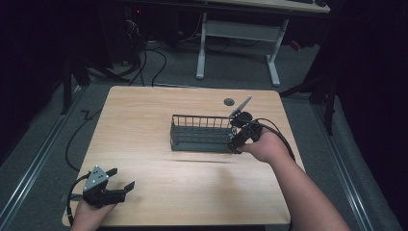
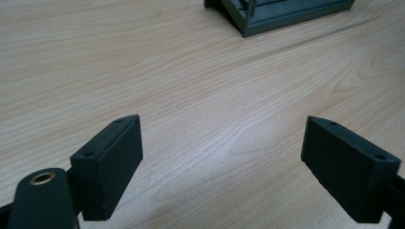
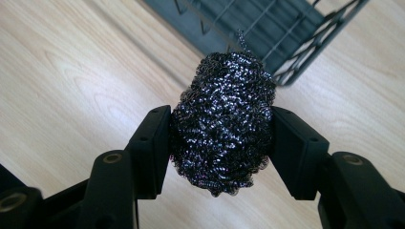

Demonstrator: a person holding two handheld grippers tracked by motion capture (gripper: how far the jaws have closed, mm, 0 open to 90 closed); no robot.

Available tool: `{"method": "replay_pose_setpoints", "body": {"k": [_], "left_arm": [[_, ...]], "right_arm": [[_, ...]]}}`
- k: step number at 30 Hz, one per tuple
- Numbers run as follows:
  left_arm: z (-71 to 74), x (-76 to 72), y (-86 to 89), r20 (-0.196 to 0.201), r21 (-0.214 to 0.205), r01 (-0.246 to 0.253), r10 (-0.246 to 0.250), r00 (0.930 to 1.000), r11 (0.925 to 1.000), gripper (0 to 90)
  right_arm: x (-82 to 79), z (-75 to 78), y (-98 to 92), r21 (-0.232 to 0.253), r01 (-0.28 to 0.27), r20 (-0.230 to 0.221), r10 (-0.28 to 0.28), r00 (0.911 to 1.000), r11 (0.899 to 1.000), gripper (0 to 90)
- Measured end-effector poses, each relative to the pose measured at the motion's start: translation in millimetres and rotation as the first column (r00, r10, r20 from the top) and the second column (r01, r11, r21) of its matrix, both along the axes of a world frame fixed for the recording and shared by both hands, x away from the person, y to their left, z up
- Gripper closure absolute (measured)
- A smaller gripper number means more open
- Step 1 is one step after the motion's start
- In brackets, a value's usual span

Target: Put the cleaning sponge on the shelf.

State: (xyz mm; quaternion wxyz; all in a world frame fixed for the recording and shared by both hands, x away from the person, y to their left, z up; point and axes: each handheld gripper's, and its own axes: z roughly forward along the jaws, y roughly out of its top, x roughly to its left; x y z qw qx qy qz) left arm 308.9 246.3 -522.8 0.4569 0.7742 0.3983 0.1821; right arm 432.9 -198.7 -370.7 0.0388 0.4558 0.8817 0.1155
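pinching steel scourer between jaws — right gripper

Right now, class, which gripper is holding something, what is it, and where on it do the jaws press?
The right gripper holds a steel wool scourer, jaws pressing its two opposite sides. The left gripper is open, holding nothing.

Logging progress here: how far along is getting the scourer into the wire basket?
Done: the right gripper has the steel wool scourer clamped between its jaws. In hand: it is held at the wire basket's right end. Left: placing it inside and releasing. The left gripper waits open, apart.
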Motion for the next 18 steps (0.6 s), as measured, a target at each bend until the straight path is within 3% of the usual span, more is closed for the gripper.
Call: {"method": "replay_pose_setpoints", "body": {"k": [4, 17, 18], "left_arm": [[-0.1, 0.4, 0.1, 0.000, -0.002, 0.000, 0.000, 1.0000, 1.0000, 14.6], [-0.2, 0.4, 0.8, 0.002, -0.006, 0.001, -0.001, 1.0000, 1.0000, 14.6], [-0.2, 0.4, 0.8, 0.004, -0.006, 0.001, -0.001, 1.0000, 1.0000, 14.6]], "right_arm": [[12.1, 2.7, 6.9, -0.016, -0.016, -0.002, 0.016, 0.9999, 1.000, 43.6], [45.9, 8.4, 23.3, -0.021, 0.018, -0.018, -0.018, 0.9997, 1.000, 43.5], [49.5, 8.0, 23.4, -0.019, 0.000, -0.009, 0.000, 1.0000, 1.000, 43.5]]}}
